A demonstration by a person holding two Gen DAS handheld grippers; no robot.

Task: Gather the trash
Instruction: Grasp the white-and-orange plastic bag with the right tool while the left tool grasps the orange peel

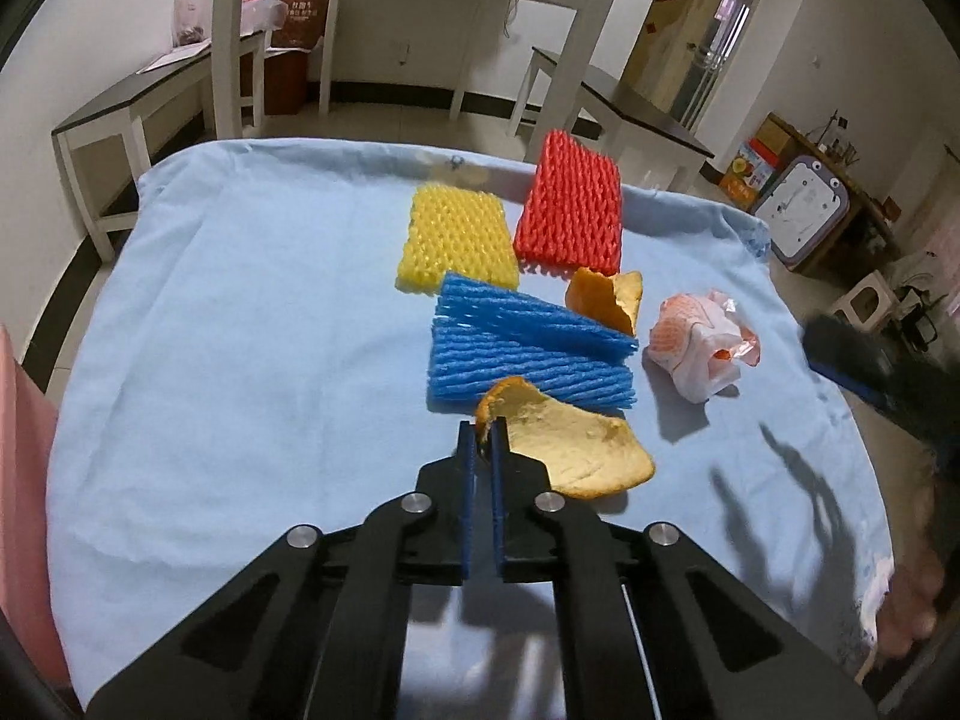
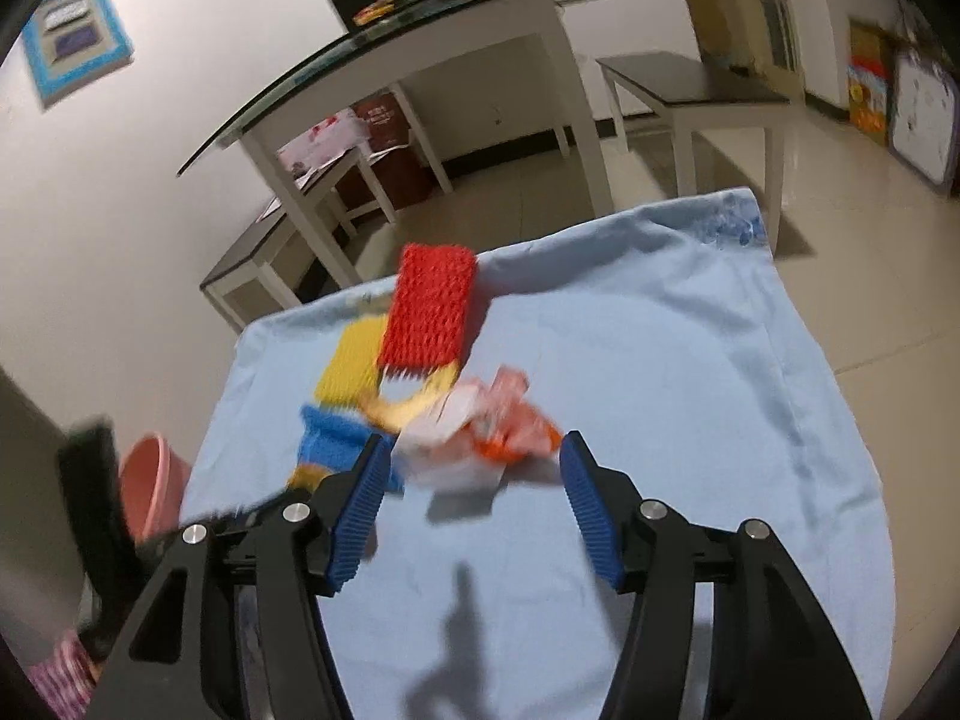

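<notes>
A large piece of orange peel [image 1: 576, 450] lies on the light blue cloth [image 1: 240, 330], and my left gripper [image 1: 483, 427] is shut on its near left edge. Behind it lie a blue foam net [image 1: 528, 354], a yellow foam net [image 1: 459, 237], a red foam net [image 1: 573, 204] and a smaller peel [image 1: 606, 297]. A crumpled white and orange wrapper [image 1: 699, 342] sits to the right. In the blurred right wrist view my right gripper [image 2: 477, 441] is open, with the wrapper [image 2: 456, 420] just beyond its fingertips, between them and untouched. The red net [image 2: 432, 306] and yellow net [image 2: 354, 366] lie farther back.
A pink basin [image 2: 153, 474] stands on the floor left of the cloth-covered table. A glass-topped white table [image 2: 372, 36] and dark-topped benches [image 1: 636, 102] stand beyond the far edge. The right gripper's dark body [image 1: 852, 354] shows blurred at the right of the left wrist view.
</notes>
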